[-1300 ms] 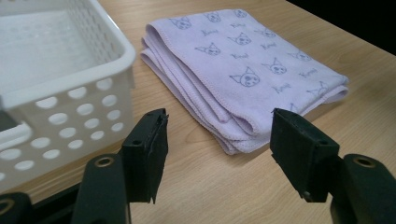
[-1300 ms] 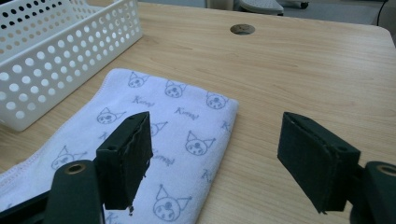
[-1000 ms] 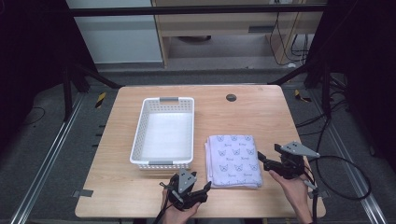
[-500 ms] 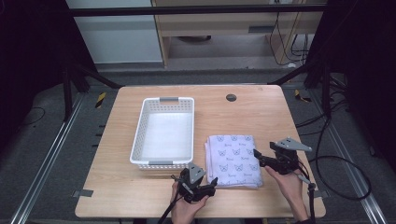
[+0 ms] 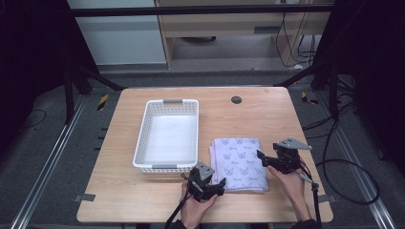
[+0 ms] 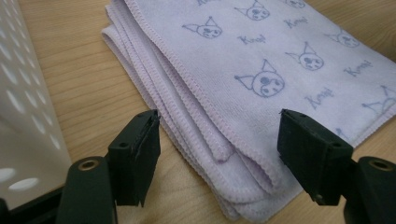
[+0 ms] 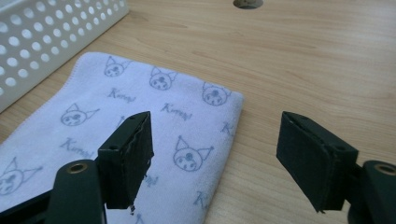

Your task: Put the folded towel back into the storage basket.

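Both grippers are closing in on the folded towel (image 5: 239,163), which lies flat on the table (image 5: 119,205) toward its near edge, just right of the white basket (image 5: 168,135) and apart from it. The left gripper (image 5: 216,183) sits at the towel's near-left corner, jaws spread wide with nothing between them; in the left gripper view the stacked hems of that corner lie between the jaws. The right gripper (image 5: 261,156) hovers at the towel's right edge, jaws likewise apart and empty, one jaw over the cloth and the other over bare wood. Judged step: taking hold of the towel, likely for the basket. To do it well, each gripper should come down low enough that one jaw slides under the whole stack; pinching only the top layer would let the fold fall open on lifting. Both sides should close at about the same time and rise level. The towel is pale lilac, printed with small cat-like faces and script lettering, stitched along its edges, folded in several layers, soft and limp, and will sag between the two holds.
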The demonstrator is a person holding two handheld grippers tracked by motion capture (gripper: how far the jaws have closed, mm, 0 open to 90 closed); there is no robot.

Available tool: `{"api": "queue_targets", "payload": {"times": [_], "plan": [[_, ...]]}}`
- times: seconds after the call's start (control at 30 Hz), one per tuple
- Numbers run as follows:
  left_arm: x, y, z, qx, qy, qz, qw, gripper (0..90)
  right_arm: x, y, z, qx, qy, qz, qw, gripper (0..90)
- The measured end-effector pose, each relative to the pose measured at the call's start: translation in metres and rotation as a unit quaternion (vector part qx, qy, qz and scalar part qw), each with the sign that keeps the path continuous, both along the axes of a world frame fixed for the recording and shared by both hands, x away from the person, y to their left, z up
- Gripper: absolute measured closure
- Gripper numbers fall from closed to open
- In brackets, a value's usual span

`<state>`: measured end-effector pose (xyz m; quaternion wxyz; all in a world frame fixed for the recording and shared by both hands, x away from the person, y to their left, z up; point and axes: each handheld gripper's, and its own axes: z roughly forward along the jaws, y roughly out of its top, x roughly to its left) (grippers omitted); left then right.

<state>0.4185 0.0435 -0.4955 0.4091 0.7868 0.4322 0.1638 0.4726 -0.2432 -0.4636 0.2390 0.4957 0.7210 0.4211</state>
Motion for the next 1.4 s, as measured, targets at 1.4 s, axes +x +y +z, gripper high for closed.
{"api": "queue_targets", "payload": {"times": [1.4], "plan": [[0.015,-0.012,-0.008,-0.018,0.044,-0.005,0.9989,43.9,0.038,0.011,-0.039,0.031,0.095,0.014,0.9949,59.3]]}}
